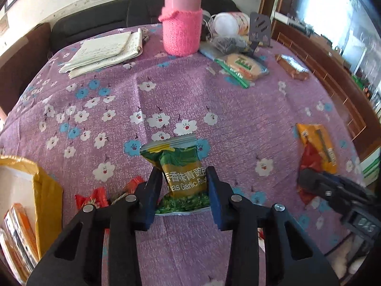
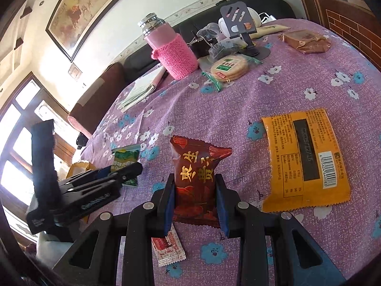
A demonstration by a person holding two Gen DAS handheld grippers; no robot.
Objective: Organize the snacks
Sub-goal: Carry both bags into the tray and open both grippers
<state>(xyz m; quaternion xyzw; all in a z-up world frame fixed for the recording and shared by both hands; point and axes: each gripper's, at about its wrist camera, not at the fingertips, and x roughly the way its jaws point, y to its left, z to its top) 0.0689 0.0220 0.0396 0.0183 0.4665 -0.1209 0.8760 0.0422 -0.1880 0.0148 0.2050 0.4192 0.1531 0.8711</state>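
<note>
Near the table's front edge, both grippers are clutching snack packets.
Left gripper is pinching the green pea packet; right gripper is squeezing the red packet. Beyond, the orange packet is lying flat, the rice cracker pack sitting farther back by the pink bottle.

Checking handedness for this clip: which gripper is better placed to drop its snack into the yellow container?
Left, probably. The left gripper grips the green garlic-pea packet, and the yellow container sits on its side.
</note>
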